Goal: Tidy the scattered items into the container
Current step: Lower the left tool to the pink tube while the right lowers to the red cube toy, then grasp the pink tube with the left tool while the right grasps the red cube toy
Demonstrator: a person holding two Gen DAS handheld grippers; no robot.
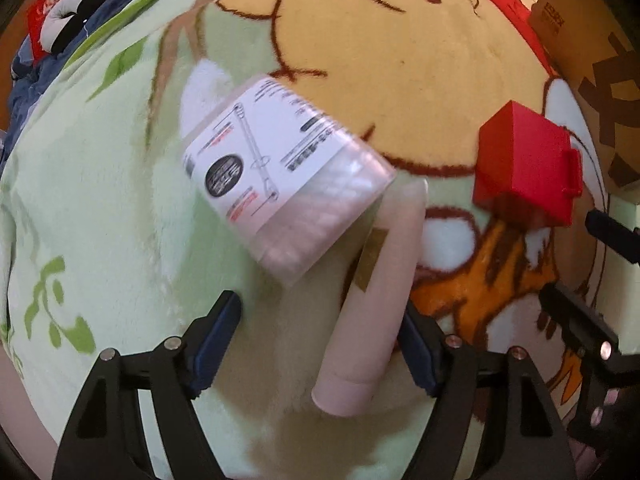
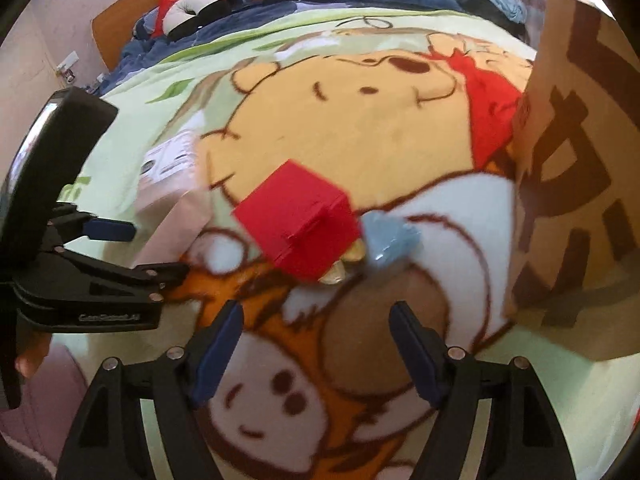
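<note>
Nearby, smooth pink tube (image 1: pixel 376 312) lies on fleecy blanket (image 1: pixel 120 208)

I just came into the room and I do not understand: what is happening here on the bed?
A person is tidying items scattered on a cartoon blanket into a cardboard box, with a gripping tool in each hand. The left tool is open, with a pale pink tube between its fingers but not yet gripped. A clear labelled packet lies beside the tube. The right tool is open and empty, pointing toward a red box.
</note>
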